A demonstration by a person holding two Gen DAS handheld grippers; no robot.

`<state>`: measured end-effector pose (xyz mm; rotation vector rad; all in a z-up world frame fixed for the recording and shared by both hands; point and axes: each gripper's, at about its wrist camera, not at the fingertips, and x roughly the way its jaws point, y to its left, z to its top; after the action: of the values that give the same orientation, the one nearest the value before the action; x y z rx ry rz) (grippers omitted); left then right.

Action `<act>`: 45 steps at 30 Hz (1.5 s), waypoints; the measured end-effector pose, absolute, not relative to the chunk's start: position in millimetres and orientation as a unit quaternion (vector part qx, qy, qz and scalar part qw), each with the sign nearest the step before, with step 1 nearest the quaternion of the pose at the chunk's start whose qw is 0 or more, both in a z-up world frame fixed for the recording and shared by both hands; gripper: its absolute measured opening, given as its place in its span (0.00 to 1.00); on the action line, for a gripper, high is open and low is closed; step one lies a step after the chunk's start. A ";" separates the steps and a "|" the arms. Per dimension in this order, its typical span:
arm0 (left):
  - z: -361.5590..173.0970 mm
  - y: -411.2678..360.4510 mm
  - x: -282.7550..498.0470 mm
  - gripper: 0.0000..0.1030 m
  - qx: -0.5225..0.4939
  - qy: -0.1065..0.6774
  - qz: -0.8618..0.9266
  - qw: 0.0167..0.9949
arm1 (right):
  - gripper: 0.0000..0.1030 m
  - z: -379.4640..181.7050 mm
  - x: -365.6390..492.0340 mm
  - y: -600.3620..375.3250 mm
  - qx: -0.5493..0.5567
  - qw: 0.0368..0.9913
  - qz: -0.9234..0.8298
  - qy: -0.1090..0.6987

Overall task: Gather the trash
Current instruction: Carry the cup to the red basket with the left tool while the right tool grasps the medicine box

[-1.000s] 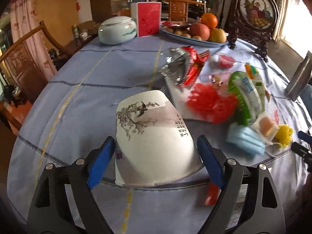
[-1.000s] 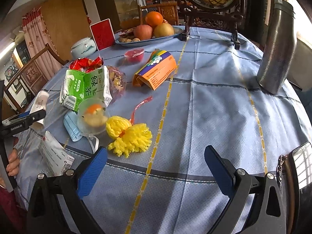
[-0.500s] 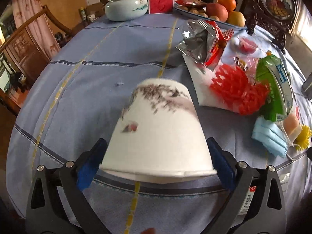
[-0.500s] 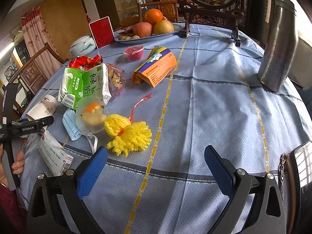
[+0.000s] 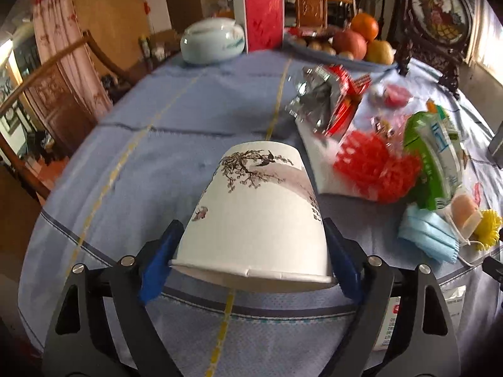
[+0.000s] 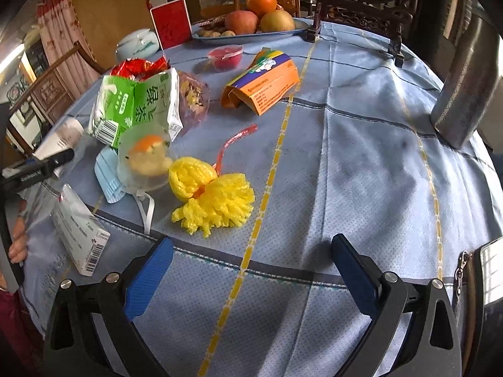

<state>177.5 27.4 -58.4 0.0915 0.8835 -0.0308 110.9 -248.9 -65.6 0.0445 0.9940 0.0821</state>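
Observation:
A white paper cup point(image 5: 257, 213) painted with a dark branch lies on its side, base pointing away, between the blue pads of my left gripper point(image 5: 251, 251). The jaws are closing and both pads touch the cup's sides near the rim. My right gripper point(image 6: 251, 264) is open above bare tablecloth, nothing between its fingers. Ahead of it to the left lie a yellow foam net point(image 6: 213, 198), a clear plastic cup point(image 6: 144, 160) with orange food scraps, a blue face mask point(image 6: 107, 179), a green tea packet point(image 6: 138, 106), an orange carton point(image 6: 264, 83) and a white box point(image 6: 78, 238).
A red foam net point(image 5: 371, 166) and a red snack bag point(image 5: 330, 100) lie right of the cup. At the table's far side stand a fruit plate point(image 6: 251, 33), a ceramic jar point(image 5: 213, 44) and a red card point(image 5: 264, 22). A steel flask point(image 6: 465, 81) stands at the right.
The left pads stood apart from the paper cup a second ago; now they rest against its sides. The cup has turned, bringing its branch painting on top. The right gripper barely moved.

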 end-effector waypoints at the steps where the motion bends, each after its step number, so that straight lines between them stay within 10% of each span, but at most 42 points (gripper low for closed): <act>1: -55.0 29.0 174.2 0.80 0.039 0.416 -0.021 0.908 | 0.96 -65.7 110.9 -248.4 0.019 0.878 0.039 0.477; 14: 4.9 135.3 86.1 0.80 -0.062 0.346 -0.012 0.936 | 0.96 -37.9 81.8 -263.6 0.123 0.891 0.213 0.381; 24: -9.8 257.1 -32.1 0.80 -0.148 0.355 0.132 0.914 | 0.95 -36.9 76.7 -118.3 -0.156 0.868 0.285 0.376; 27: -23.3 287.1 -70.4 0.80 -0.185 0.364 0.171 0.897 | 0.84 -45.9 94.5 -110.9 -0.162 0.860 0.276 0.398; 32: -63.7 324.1 -118.4 0.80 -0.232 0.400 0.225 0.858 | 0.40 -47.2 95.4 -116.9 -0.118 0.856 0.281 0.418; 45: -133.6 353.5 -146.0 0.92 -0.257 0.431 0.315 0.806 | 0.39 -14.5 74.7 -88.3 -0.070 0.872 0.311 0.372</act>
<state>-146.0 353.5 -133.6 -0.5500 0.9225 0.6734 74.7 -88.3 -14.5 -0.1458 0.7768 0.6505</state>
